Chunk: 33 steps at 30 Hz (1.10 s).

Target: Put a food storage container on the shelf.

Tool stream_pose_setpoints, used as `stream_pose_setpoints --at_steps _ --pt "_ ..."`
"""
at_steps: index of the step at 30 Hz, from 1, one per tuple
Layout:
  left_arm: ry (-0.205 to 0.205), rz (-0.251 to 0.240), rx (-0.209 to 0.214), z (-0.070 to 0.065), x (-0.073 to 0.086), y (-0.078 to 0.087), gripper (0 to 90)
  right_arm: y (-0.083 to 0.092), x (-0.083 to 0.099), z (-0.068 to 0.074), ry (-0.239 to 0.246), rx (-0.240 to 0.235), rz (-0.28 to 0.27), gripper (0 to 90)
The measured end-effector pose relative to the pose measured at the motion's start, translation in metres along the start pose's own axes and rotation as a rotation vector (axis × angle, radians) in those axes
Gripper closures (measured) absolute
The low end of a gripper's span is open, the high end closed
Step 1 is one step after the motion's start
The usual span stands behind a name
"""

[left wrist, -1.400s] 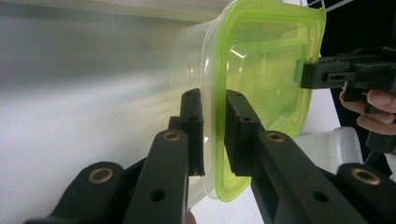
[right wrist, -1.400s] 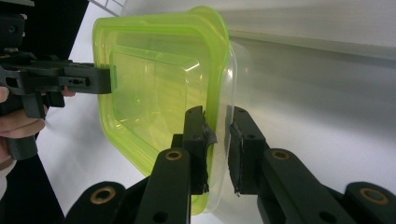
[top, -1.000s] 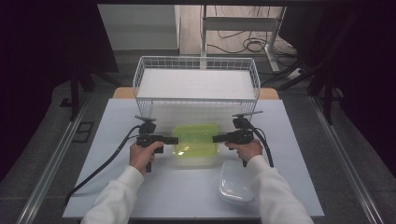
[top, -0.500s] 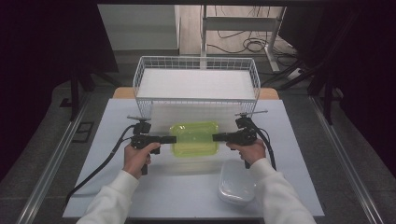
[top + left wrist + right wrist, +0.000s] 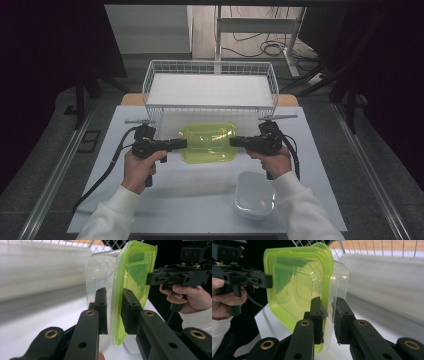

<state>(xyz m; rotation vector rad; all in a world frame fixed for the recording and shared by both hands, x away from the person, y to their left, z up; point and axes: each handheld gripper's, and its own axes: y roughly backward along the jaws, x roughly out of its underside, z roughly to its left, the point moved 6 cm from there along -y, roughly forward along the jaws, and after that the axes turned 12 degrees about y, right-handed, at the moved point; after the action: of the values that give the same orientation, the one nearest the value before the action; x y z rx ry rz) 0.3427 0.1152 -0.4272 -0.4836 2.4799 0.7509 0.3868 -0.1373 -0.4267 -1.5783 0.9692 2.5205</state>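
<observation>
— What's the tabletop (image 5: 200, 200) like?

— Pale, matte, white-grey, with a wooden edge showing at the far corners. It stands on a grey floor, with metal rails running along both sides. Dark curtains close off the room left and right, and beyond the far end there are desk legs and loose cables on the floor.

— And on the surface?

— A white wire basket (image 5: 210, 70) at the far edge, with a white lining. Near the person's right sleeve lies a clear empty container (image 5: 255, 195).

— Where is the lidded one?

— The clear container with the green lid (image 5: 209, 142) is lifted off the tabletop, just in front of the basket, held level between the two hands.

— How are the fingers?

— The left gripper (image 5: 176, 144) has its fingers (image 5: 101, 307) clamped on the lid's rim at the left end. The right gripper (image 5: 239, 142) has its fingers (image 5: 315, 312) closed on the rim at the opposite end. Each gripper view shows the other gripper at the far rim.
</observation>
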Motion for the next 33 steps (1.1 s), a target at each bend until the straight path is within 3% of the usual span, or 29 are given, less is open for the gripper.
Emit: stream_pose_setpoints --at_steps 6,7,14,22,25,28,33 --pt "-0.033 -0.019 0.014 -0.015 -0.009 0.006 77.4 0.016 -0.014 0.006 0.025 -0.004 -0.051 77.5" --pt "-0.051 -0.026 0.019 -0.023 -0.014 0.009 77.4 0.023 -0.020 0.010 0.038 0.002 -0.063 77.4" --pt "-0.094 -0.044 0.020 -0.042 -0.033 0.017 77.5 0.038 -0.042 0.016 0.064 0.011 -0.110 77.4" --pt "-0.123 -0.064 0.030 -0.061 -0.054 0.025 77.6 0.052 -0.068 0.020 0.082 0.013 -0.150 77.3" --pt "-0.141 -0.070 0.021 -0.063 -0.064 0.027 77.9 0.054 -0.077 0.020 0.088 0.018 -0.156 77.3" --pt "-0.127 -0.071 0.018 -0.061 -0.070 0.025 78.3 0.052 -0.083 0.018 0.095 0.021 -0.161 77.0" --pt "-0.119 -0.069 0.015 -0.053 -0.091 0.017 78.4 0.045 -0.097 0.003 0.071 0.023 -0.153 77.1"
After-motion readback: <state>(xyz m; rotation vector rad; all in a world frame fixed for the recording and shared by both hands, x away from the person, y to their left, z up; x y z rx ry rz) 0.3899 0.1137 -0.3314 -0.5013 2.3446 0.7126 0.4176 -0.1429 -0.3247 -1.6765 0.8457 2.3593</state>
